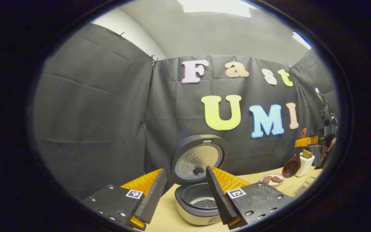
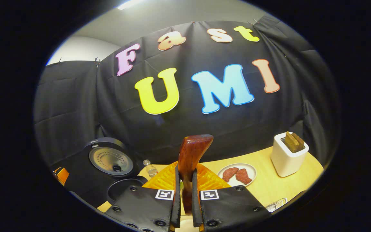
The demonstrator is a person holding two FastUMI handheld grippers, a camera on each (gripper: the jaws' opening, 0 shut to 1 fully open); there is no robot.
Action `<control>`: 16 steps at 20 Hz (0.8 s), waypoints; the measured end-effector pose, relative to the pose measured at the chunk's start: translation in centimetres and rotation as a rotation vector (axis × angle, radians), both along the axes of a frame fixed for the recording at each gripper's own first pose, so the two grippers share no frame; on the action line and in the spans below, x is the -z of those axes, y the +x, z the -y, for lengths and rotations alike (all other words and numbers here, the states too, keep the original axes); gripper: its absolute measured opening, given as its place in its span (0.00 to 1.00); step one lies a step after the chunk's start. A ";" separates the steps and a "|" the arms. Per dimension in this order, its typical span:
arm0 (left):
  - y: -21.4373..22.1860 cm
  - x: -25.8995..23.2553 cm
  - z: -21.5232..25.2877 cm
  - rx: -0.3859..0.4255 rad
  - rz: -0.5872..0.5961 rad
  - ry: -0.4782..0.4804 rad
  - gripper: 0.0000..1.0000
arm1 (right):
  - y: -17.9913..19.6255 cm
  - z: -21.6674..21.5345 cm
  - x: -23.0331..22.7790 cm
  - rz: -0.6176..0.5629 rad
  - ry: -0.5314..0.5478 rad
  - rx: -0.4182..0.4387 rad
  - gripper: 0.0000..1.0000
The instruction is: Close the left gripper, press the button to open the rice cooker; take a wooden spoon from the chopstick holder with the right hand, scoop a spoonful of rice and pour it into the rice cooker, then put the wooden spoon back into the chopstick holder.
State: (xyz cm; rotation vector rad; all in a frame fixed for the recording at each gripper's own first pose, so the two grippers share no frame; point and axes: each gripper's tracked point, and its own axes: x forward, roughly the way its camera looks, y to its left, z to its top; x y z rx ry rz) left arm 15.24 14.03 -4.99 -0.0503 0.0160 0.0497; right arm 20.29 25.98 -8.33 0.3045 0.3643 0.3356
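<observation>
The rice cooker (image 1: pixel 194 215) stands open, its lid (image 1: pixel 199 159) raised and a little white rice in its pot (image 1: pixel 204 202). My left gripper (image 1: pixel 186 172) is open just in front of the cooker, with nothing between its fingers. To the right, my right gripper (image 1: pixel 306 141) is shut on the handle of the wooden spoon (image 1: pixel 292 166), whose bowl hangs down beside the white chopstick holder (image 1: pixel 305 164). In the right gripper view, the spoon handle (image 2: pixel 193 151) stands up between the closed fingers of the right gripper (image 2: pixel 185 172). The open cooker (image 2: pixel 111 161) lies to the left and the holder (image 2: pixel 288 156) to the right.
A small plate (image 2: pixel 252 170) with two reddish pieces sits on the wooden table (image 2: pixel 269 187) between cooker and holder. A little clear bottle (image 2: pixel 150 167) stands by the cooker. A wire or clear object (image 1: pixel 305 185) lies at the table's right front.
</observation>
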 end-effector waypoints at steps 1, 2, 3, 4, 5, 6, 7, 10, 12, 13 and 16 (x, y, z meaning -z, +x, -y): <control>0.1 0.0 0.5 0.009 0.001 -0.002 0.78 | -0.1 1.4 0.2 -0.004 -0.001 0.024 0.12; 0.2 -0.2 1.0 0.016 0.002 -0.004 0.78 | -0.2 2.8 0.4 -0.009 -0.006 0.046 0.12; 0.3 -0.4 1.5 0.024 0.004 -0.006 0.78 | -0.2 4.1 0.6 -0.012 -0.010 0.067 0.16; 0.4 -0.5 2.0 0.031 0.005 -0.006 0.78 | -0.3 5.5 0.8 -0.015 -0.017 0.088 0.16; 0.5 -0.5 2.4 0.037 0.006 -0.004 0.78 | -0.5 6.8 1.0 -0.018 -0.024 0.105 0.16; 0.4 -0.7 2.8 0.042 0.008 0.000 0.78 | -0.6 8.1 1.2 -0.019 -0.032 0.121 0.12; 0.5 -0.9 3.3 0.047 0.008 0.002 0.78 | -0.7 9.3 1.6 -0.020 -0.042 0.137 0.12; 0.7 -1.1 4.6 0.062 0.006 0.007 0.80 | -1.4 12.6 2.3 -0.028 -0.063 0.180 0.12; 0.6 -1.4 5.2 0.072 0.008 0.012 0.80 | -1.7 14.9 3.0 -0.032 -0.077 0.211 0.12; 0.7 -1.7 5.7 0.077 0.011 0.011 0.80 | -1.9 15.9 3.5 -0.037 -0.086 0.227 0.12; 0.3 -2.1 6.9 0.089 0.014 0.012 0.80 | -2.7 18.6 4.8 -0.060 -0.094 0.267 0.12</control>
